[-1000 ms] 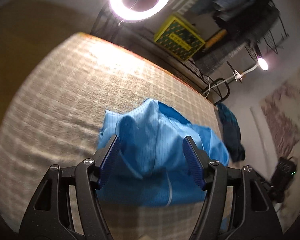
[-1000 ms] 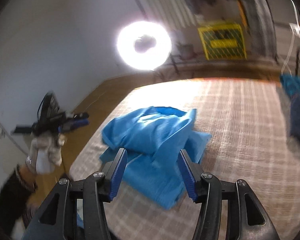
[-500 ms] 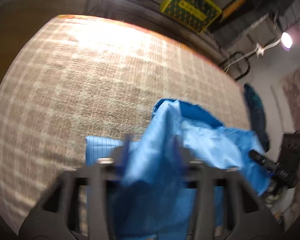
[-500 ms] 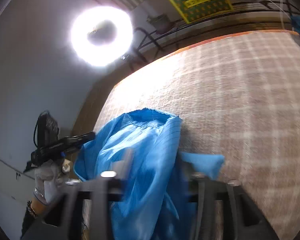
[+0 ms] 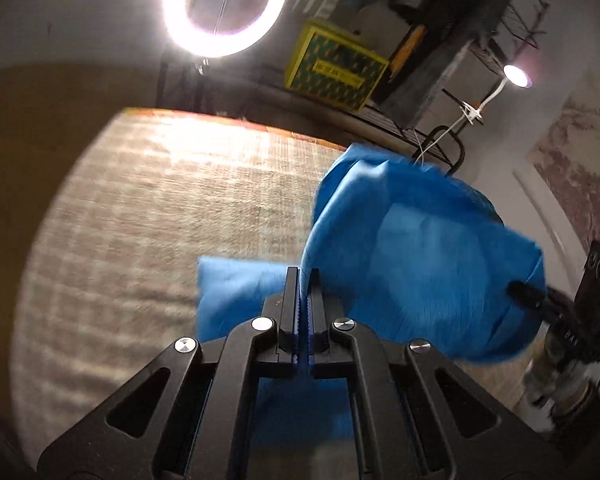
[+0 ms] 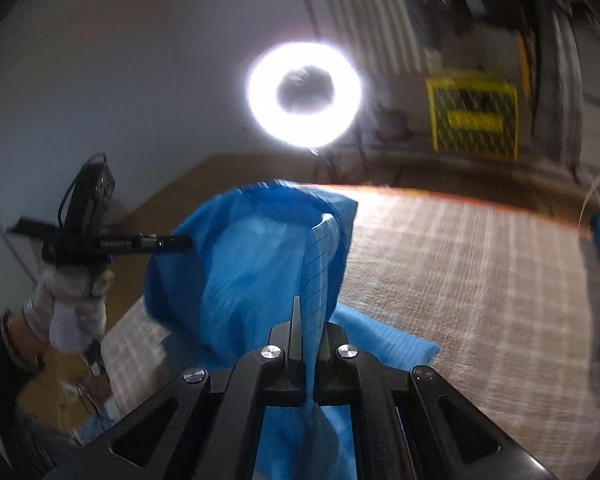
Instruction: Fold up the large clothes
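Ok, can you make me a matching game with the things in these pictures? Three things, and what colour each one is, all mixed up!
Things:
1. garment
2. crate
3. ring light

Colours:
A. white
B. blue
C. yellow

Pairs: 1-B, 2-C, 3-A
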Motion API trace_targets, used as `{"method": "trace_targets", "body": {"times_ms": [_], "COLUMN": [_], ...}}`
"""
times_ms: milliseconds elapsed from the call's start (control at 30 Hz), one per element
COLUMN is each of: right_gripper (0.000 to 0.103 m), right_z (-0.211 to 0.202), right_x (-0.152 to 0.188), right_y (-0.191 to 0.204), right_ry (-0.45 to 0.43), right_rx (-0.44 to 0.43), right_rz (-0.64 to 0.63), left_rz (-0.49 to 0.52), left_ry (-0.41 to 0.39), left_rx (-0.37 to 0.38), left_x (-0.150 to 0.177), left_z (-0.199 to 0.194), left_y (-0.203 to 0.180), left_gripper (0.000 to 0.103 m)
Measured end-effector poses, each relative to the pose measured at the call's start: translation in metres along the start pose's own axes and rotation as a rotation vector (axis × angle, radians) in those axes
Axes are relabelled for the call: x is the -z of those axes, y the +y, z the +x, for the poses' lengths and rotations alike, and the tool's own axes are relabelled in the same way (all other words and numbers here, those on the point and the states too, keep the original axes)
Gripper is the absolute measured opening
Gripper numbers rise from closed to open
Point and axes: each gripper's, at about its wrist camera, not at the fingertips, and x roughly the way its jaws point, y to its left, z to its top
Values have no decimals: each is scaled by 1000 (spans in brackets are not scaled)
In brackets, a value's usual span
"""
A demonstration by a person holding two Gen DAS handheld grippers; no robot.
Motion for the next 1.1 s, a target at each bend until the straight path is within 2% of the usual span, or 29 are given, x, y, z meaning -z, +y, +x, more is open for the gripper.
{"method": "trace_targets", "body": {"times_ms": [167, 300, 333, 367, 433, 467, 533, 600, 667, 733, 767, 867, 1000, 1100], "right_gripper": [2, 5, 8, 18, 30, 29, 30, 33, 44, 53, 55, 55, 57, 58], "right_z": [-36, -54, -56, -60, -65, -68, -76, -79, -75, -66, -59, -37, -16, -5], "right_x": [29, 68, 76, 89, 104, 109, 117, 117, 114, 111, 110, 114, 122, 130], "right_y": [37, 61, 64, 68, 67, 64, 54, 39, 20, 4, -4, -26, -54, -63], "right_ry": [-17, 54, 44, 72, 107, 121, 137, 132, 123, 118, 123, 167, 200, 230], "right_rx": [-30, -41, -64, -63, -60, -72, -104, -128, -131, -104, -96, -71, -87, -108], "right_rz": [-101, -198, -250, -278, -297, -291, -248, -168, -58, 53, 101, 233, 371, 412], "left_rz": [64, 110, 125, 138, 165, 166, 135, 67, -41, -134, -153, -227, -353, -334], "left_ry": [-21, 34, 56, 76, 132, 147, 162, 145, 109, 90, 87, 94, 163, 208], "left_rx": [-16, -34, -37, -37, -61, -68, -81, -71, -40, -1, -2, -8, 21, 7], "left_x": [53, 96, 111, 120, 143, 149, 161, 162, 152, 138, 133, 120, 119, 119], "left_z": [-57, -81, -88, -92, -100, -104, -112, -119, -119, -106, -99, -69, -24, -5], "left_y": [-2, 1, 3, 4, 10, 13, 26, 35, 48, 57, 59, 68, 90, 90], "left_gripper": [0, 0, 0, 0, 0, 0, 0, 3, 20, 56, 59, 59, 59, 59]}}
